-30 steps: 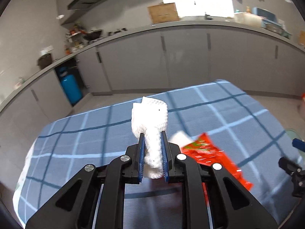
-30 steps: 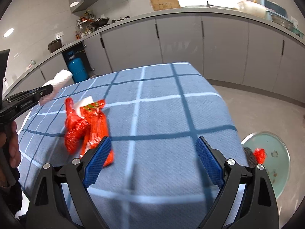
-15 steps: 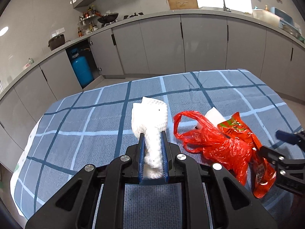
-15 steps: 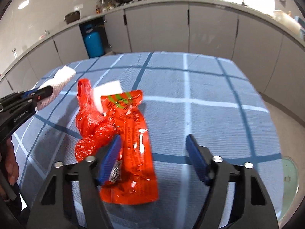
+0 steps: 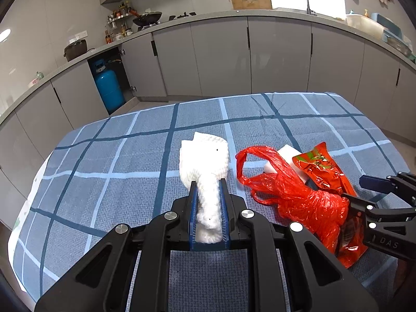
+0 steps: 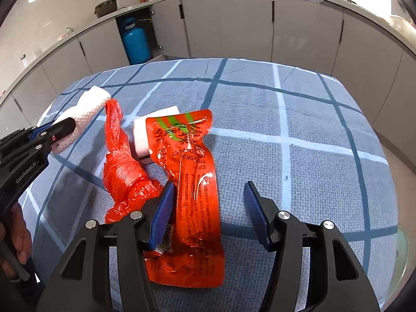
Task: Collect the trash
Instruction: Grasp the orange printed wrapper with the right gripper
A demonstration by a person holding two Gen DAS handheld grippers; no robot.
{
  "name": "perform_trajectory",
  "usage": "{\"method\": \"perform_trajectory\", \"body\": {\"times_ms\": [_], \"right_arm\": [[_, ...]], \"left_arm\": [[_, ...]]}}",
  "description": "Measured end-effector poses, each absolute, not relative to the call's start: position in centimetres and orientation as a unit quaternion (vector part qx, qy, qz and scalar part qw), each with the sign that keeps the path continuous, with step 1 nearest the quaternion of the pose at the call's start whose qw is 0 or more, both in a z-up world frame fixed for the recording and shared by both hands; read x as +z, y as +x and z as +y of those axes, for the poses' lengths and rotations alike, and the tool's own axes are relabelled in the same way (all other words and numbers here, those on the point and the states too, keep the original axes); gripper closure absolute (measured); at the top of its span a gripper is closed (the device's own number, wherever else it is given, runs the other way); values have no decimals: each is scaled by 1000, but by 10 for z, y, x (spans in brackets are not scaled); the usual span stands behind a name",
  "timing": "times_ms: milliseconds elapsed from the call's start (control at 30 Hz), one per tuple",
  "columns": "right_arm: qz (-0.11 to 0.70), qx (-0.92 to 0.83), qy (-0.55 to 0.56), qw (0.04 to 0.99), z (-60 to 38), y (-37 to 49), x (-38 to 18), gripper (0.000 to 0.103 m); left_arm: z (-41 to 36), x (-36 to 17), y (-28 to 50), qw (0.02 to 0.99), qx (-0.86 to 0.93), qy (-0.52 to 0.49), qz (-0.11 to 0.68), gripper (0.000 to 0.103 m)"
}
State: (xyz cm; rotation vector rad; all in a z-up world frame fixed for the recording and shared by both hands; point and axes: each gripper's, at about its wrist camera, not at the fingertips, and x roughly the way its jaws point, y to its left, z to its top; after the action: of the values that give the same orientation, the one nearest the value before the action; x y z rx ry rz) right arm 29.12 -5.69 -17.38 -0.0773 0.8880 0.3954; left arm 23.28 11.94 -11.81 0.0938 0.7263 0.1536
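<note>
My left gripper [image 5: 208, 185] is shut on a white foam net sleeve [image 5: 204, 153], held just above the blue checked tablecloth [image 5: 130, 156]. To its right lie a crumpled red plastic bag [image 5: 293, 197], a white block [image 5: 283, 153] and a red snack wrapper [image 5: 322, 169]. In the right wrist view my right gripper [image 6: 209, 189] straddles the red snack wrapper [image 6: 192, 161], and its jaws are closing. The left pad [image 6: 163, 208] sits at the wrapper's edge; the right pad [image 6: 256, 210] stands clear of it. The red bag [image 6: 124, 171] lies just left of that gripper.
The table's far and right edges drop to the floor, where a pale green round bin [image 6: 404, 244] shows at the right. Grey cabinets and a blue gas cylinder [image 5: 109, 89] stand behind. A person's hand [image 6: 18, 228] holds the left gripper's handle.
The right gripper swung left from bare cloth onto the red wrapper and narrowed its jaws around it. The left gripper moved forward and down, still holding the foam net.
</note>
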Motion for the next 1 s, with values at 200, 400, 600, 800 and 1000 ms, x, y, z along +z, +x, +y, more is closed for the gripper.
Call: {"method": "perform_trajectory", "body": {"times_ms": [200, 400, 600, 800, 1000], "right_arm": [[416, 199, -28, 887, -53, 293, -163, 46], [425, 214, -27, 879, -39, 300, -168, 41], [440, 208, -38, 873, -31, 308, -182, 53], [423, 211, -25, 881, -40, 301, -179, 61], [393, 192, -24, 899, -59, 278, -165, 61]], "left_arm": [[122, -115, 231, 932, 79, 44, 350, 86], [123, -119, 232, 930, 82, 47, 355, 86], [124, -123, 233, 928, 83, 47, 359, 86], [122, -120, 230, 931, 80, 49, 353, 86], [112, -107, 222, 937, 78, 60, 334, 86]]}}
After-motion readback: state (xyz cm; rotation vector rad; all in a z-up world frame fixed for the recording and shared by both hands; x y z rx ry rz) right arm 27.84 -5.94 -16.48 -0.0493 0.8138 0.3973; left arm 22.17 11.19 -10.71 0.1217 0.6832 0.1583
